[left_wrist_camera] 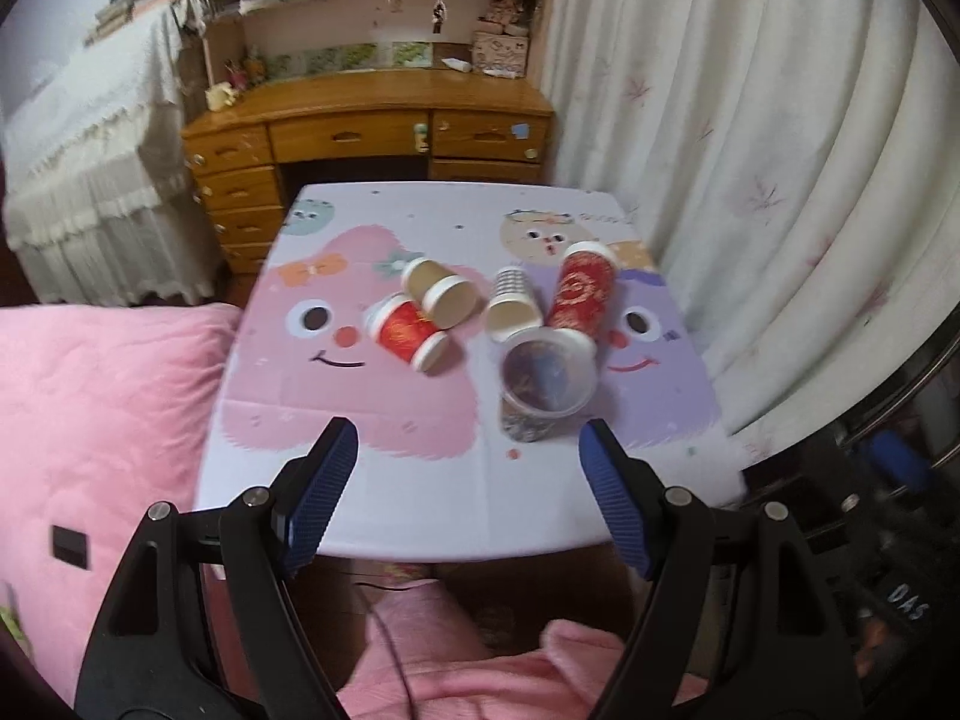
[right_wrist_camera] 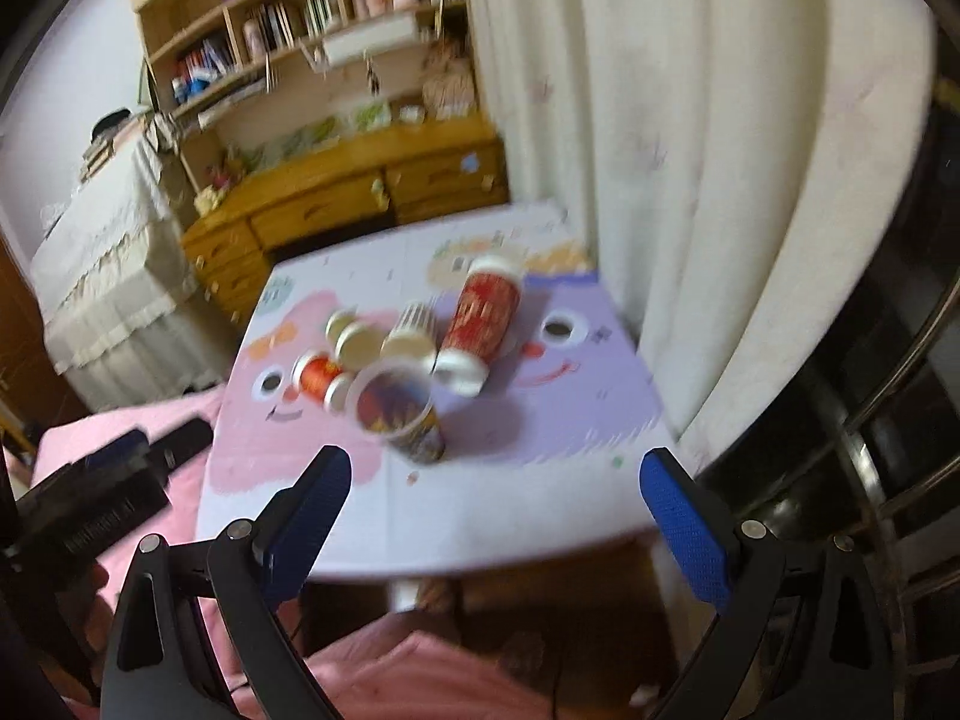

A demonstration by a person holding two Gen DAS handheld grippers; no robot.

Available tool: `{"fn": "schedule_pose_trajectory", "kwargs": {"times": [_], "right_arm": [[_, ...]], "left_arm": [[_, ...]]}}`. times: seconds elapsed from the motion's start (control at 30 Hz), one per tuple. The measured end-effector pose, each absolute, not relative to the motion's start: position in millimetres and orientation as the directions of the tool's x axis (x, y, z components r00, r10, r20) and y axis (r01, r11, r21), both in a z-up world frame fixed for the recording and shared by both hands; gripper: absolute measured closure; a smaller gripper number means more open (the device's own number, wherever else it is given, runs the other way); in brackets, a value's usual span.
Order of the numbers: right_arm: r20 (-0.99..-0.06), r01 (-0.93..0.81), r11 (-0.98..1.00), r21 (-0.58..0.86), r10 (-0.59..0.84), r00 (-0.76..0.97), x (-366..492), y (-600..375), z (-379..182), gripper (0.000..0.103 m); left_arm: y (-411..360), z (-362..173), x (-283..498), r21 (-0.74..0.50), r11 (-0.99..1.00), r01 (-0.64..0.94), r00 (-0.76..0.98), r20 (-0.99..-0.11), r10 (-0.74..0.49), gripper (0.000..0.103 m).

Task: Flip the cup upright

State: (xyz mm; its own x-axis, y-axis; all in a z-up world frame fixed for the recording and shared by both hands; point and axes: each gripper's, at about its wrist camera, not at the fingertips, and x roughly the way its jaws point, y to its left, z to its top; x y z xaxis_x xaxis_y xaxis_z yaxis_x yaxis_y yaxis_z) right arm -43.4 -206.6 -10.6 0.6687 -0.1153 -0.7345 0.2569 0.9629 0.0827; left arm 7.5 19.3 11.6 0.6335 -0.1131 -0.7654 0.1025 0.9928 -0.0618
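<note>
Several paper cups lie on a small table [left_wrist_camera: 372, 492] with a cartoon cloth. A dark patterned cup [left_wrist_camera: 543, 387] stands upright, mouth up, nearest me; it also shows in the right wrist view [right_wrist_camera: 402, 414]. Behind it lie on their sides a short red cup [left_wrist_camera: 405, 333], a brown cup [left_wrist_camera: 441, 294], a striped cup [left_wrist_camera: 510, 306] and a tall red cup [left_wrist_camera: 582, 291]. My left gripper [left_wrist_camera: 468, 450] is open and empty above the table's near edge. My right gripper [right_wrist_camera: 495, 474] is open and empty, also short of the cups.
A wooden desk [left_wrist_camera: 372, 114] with shelves stands behind the table. White curtains [left_wrist_camera: 750, 150] hang close on the right. A pink blanket [left_wrist_camera: 102, 420] lies to the left. The other gripper's black body [right_wrist_camera: 90, 510] shows at the left in the right wrist view.
</note>
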Motion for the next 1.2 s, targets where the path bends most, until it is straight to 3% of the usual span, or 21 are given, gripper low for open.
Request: {"fn": "schedule_pose_trajectory", "kwargs": {"times": [0.23,0.47,0.57,1.2], "right_arm": [[-0.730,0.210,0.970,0.126,-0.053,0.681,-53,-204,-10,0.003],[-0.734,0.214,0.968,0.131,-0.050,0.677,-41,-204,-19,0.001],[-0.723,0.223,0.966,0.129,-0.062,0.688,-38,-208,-18,0.001],[-0.703,0.188,0.978,0.090,-0.071,0.707,-31,-204,-11,0.001]], "left_arm": [[17,15,-2,0.021,1.000,0.019,0.713,-0.701,0.001,0.020],[16,16,2,0.058,0.998,-0.020,0.720,-0.692,0.055,0.015],[15,17,6,0.050,0.999,-0.016,0.727,-0.685,0.047,0.001],[1,20,8,0.048,0.999,0.014,0.737,-0.676,0.022,0.001]]}}
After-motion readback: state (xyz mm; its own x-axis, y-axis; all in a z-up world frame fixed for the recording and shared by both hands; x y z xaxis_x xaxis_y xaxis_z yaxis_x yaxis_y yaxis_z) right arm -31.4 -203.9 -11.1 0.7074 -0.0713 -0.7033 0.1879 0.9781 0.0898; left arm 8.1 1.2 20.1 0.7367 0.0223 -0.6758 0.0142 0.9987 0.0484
